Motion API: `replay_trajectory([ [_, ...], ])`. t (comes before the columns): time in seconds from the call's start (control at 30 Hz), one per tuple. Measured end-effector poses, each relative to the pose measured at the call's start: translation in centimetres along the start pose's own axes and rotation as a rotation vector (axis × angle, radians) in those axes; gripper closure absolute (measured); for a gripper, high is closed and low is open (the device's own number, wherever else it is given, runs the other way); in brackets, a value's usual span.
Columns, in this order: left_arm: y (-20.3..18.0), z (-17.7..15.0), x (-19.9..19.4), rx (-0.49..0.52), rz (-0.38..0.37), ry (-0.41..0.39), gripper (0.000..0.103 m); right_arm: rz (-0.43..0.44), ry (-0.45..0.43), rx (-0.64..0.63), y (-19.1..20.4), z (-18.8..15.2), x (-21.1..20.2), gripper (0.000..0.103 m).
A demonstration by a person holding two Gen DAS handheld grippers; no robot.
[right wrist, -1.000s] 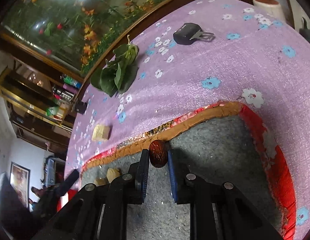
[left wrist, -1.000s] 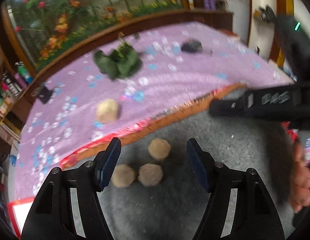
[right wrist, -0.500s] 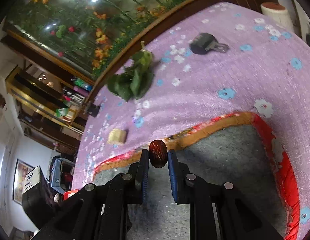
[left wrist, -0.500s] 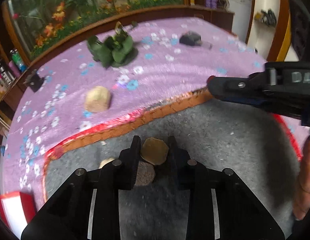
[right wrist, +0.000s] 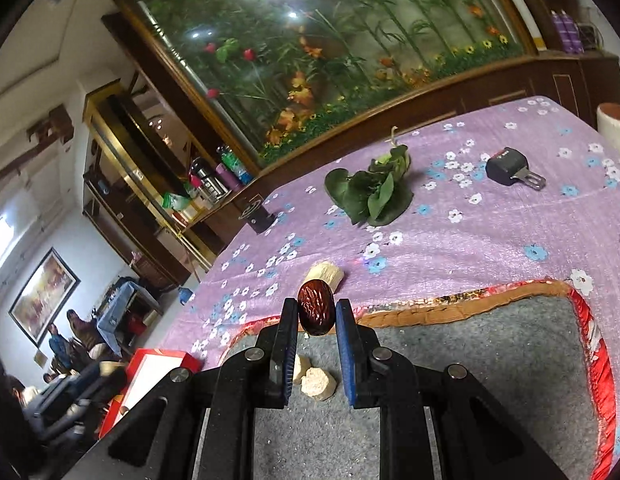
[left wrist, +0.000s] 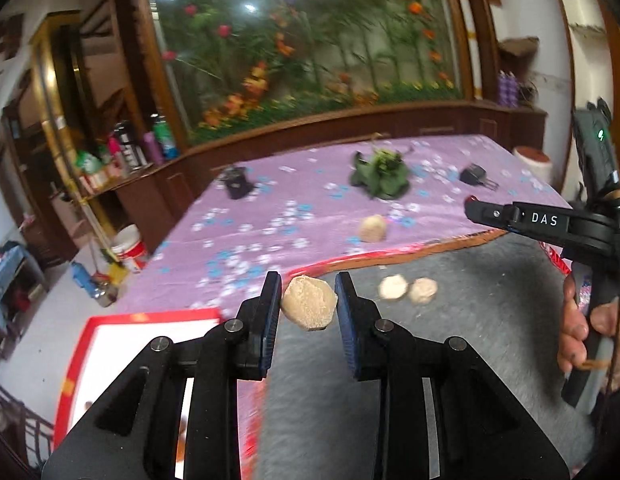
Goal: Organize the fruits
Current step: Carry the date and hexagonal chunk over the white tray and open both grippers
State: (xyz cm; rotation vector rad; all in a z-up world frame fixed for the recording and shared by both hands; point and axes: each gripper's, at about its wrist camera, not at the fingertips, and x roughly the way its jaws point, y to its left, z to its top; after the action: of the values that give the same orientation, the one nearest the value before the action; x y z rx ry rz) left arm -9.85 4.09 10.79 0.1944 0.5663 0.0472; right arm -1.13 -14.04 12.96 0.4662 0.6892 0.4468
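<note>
My left gripper (left wrist: 307, 310) is shut on a pale tan lump of fruit (left wrist: 308, 307) and holds it above the grey mat (left wrist: 470, 360). Two more tan lumps (left wrist: 408, 289) lie on the mat beyond it, and a fourth (left wrist: 372, 228) rests on the purple cloth. In the right wrist view my right gripper (right wrist: 316, 314) is shut on a wrinkled dark red date (right wrist: 316, 308), lifted over the mat's edge, with two tan lumps (right wrist: 312, 376) below it. The right gripper (left wrist: 470, 202) also shows at the right of the left wrist view, a hand (left wrist: 586, 328) on its handle.
A red-rimmed white box (left wrist: 121, 344) sits at the lower left beside the mat. On the purple flowered tablecloth (right wrist: 490, 232) lie a bunch of green leaves (right wrist: 370, 188), a black belt buckle (right wrist: 508, 168) and a small black object (right wrist: 257, 216). Shelves with bottles stand left.
My left gripper closed on a tan lump from the mat and lifted it, swinging left so the red box came into view. The right gripper rose a little with the date.
</note>
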Motion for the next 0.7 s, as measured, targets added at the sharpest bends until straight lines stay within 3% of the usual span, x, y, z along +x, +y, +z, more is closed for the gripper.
replay_trajectory([
  [0.23, 4.4, -1.4, -3.1, -0.058, 0.04, -0.031, 0.076, -0.013, 0.021, -0.023, 2.5, -1.7, -0.3, 0.085],
  [0.7, 9.9, -4.1, -4.4, -0.15, 0.071, -0.036, 0.076, 0.154, 0.084, -0.15, 13.9, -6.7, 0.7, 0.085],
])
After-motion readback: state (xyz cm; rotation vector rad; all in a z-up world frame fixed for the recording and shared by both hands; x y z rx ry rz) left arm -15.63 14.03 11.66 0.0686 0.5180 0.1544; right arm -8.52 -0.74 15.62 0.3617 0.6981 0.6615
